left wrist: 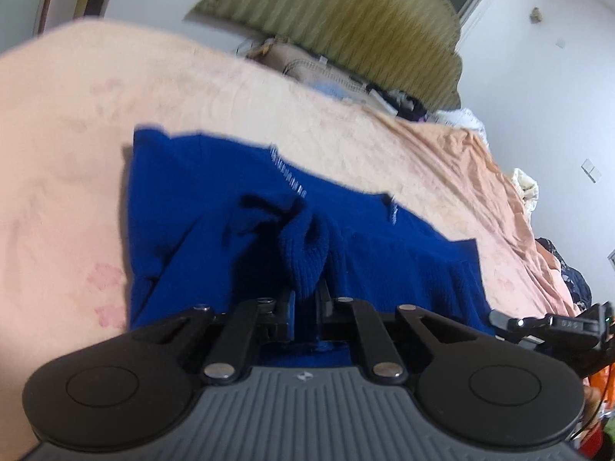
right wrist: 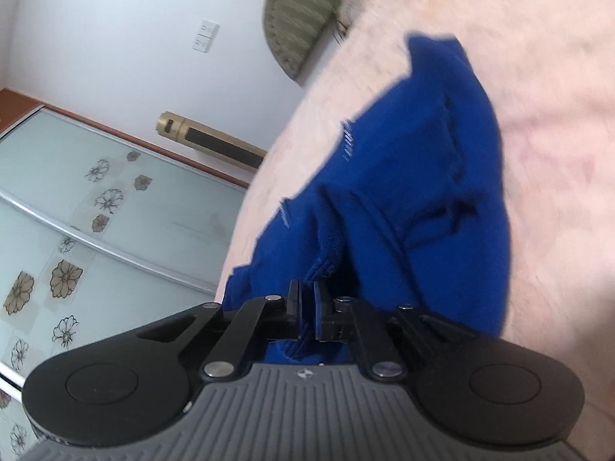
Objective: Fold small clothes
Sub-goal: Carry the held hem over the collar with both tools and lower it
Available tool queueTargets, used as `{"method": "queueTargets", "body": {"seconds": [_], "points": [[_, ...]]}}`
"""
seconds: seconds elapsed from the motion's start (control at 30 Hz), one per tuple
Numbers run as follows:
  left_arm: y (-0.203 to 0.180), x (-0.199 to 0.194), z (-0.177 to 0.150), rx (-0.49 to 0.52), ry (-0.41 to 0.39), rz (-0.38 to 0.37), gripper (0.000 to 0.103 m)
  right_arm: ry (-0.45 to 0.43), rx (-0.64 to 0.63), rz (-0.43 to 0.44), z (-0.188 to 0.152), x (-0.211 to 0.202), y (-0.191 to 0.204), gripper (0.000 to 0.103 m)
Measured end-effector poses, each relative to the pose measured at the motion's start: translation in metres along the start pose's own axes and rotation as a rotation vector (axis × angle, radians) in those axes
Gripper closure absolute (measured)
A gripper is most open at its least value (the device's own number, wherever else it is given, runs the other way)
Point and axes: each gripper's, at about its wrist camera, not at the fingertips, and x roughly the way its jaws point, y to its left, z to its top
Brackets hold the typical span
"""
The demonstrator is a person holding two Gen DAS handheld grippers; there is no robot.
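Your left gripper [left wrist: 305, 299] has its jaws closed on a ribbed fold of the blue knit sweater [left wrist: 215, 207], and your right gripper [right wrist: 305, 299] pinches another ribbed edge. The sweater lies rumpled on the peach bedsheet [left wrist: 77, 123].

Peach bedsheet [left wrist: 269, 107], olive headboard [left wrist: 346, 27], floral wardrobe doors [right wrist: 96, 223], wall switch [right wrist: 205, 36]

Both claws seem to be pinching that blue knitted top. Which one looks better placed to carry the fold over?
Neither clearly. The left gripper and the right gripper are each shut on a bunched edge of the blue sweater, lifted off the pink bedsheet. The fold probably needs both moving together.
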Motion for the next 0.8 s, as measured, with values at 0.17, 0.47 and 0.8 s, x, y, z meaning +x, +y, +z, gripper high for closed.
{"method": "queueTargets", "body": {"seconds": [0.17,0.47,0.8], "points": [[-0.018,-0.030,0.012,0.039,-0.110,0.007,0.095,-0.084,-0.077,0.022,0.021,-0.018,0.026,0.093],[-0.032,-0.018,0.055,0.059,-0.189,0.053,0.097,-0.155,-0.059,0.015,0.062,-0.002,0.021,0.093],[-0.014,0.041,0.099,-0.009,-0.195,0.165,0.097,-0.168,-0.188,-0.180,0.098,0.046,0.014,0.087]]}}
